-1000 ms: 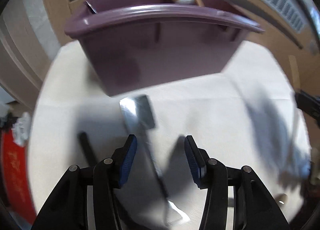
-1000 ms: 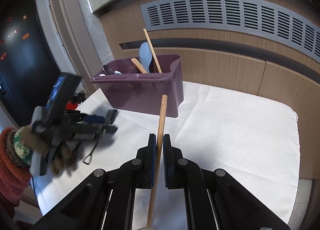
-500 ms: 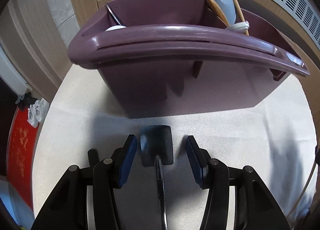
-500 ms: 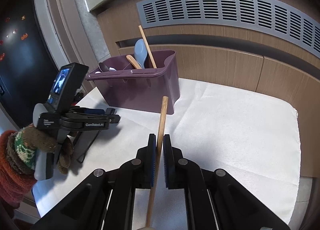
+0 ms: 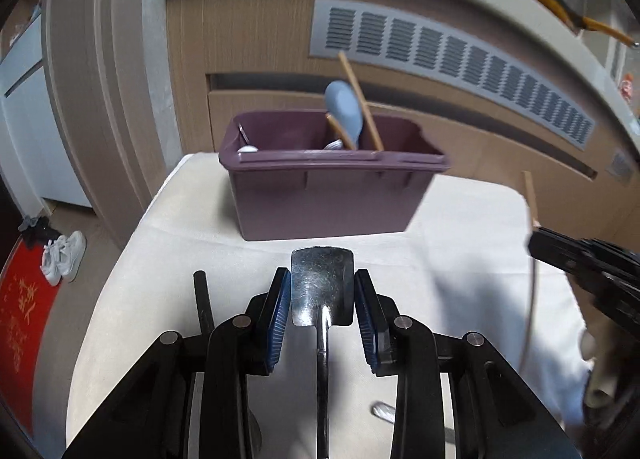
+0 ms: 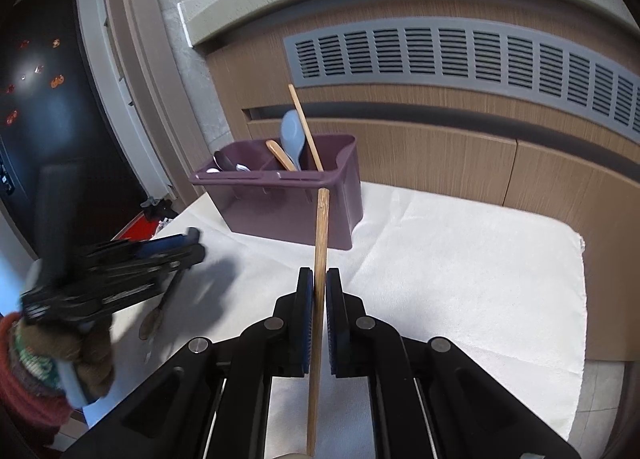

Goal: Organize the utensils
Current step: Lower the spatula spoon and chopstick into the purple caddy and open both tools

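My left gripper (image 5: 322, 295) is shut on a metal spatula (image 5: 322, 283), its flat blade between the blue pads and lifted off the white cloth. My right gripper (image 6: 319, 295) is shut on a wooden chopstick (image 6: 321, 235) that stands upright. The purple utensil caddy (image 5: 332, 195) stands at the far end of the table; it also shows in the right wrist view (image 6: 280, 195). It holds a blue spoon (image 5: 344, 111), a wooden spoon, a chopstick (image 6: 306, 127) and metal spoons. The left gripper shows blurred in the right wrist view (image 6: 120, 271).
A white cloth (image 6: 460, 259) covers the table. A black handle (image 5: 202, 299) lies left of my left gripper. A dark spoon (image 6: 154, 319) lies under the left gripper. A wood-panelled wall with a grey vent (image 6: 460, 55) stands behind the caddy.
My left gripper closed on the spatula blade and lifted it back from the caddy. My right gripper held the chopstick almost still.
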### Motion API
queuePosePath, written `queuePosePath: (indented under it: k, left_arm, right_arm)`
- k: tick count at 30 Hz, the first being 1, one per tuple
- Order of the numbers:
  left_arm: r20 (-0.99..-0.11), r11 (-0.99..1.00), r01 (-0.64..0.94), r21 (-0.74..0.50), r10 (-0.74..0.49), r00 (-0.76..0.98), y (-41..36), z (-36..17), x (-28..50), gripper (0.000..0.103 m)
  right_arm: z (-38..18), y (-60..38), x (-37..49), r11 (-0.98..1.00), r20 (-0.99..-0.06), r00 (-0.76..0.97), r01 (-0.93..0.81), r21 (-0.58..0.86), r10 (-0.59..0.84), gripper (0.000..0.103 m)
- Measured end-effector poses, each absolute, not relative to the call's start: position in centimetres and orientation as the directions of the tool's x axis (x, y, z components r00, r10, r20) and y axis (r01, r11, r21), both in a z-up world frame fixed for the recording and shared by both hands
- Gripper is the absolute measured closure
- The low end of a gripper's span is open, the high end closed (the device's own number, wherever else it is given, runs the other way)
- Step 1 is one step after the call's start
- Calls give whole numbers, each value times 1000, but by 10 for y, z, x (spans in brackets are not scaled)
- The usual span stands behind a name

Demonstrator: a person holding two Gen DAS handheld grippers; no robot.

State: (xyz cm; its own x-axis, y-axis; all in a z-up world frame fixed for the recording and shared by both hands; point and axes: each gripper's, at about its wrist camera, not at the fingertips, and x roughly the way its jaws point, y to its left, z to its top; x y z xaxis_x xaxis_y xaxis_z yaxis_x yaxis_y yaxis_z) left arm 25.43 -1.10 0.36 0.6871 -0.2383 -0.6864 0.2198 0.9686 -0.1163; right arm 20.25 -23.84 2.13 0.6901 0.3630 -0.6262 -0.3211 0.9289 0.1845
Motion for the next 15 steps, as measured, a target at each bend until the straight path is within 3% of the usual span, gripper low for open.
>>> queuePosePath:
  k: [11,15]
  left_arm:
    - [-636,961,221,-167,-276,720,-15,28,246,70]
    - [-547,941,237,-240,-333,768,-8,55,245,70]
  right_arm:
    - [37,-231,194,931,-597,718,-326,165,357,97]
    - [49,-233,193,927,-557,742,-324,192,374,98]
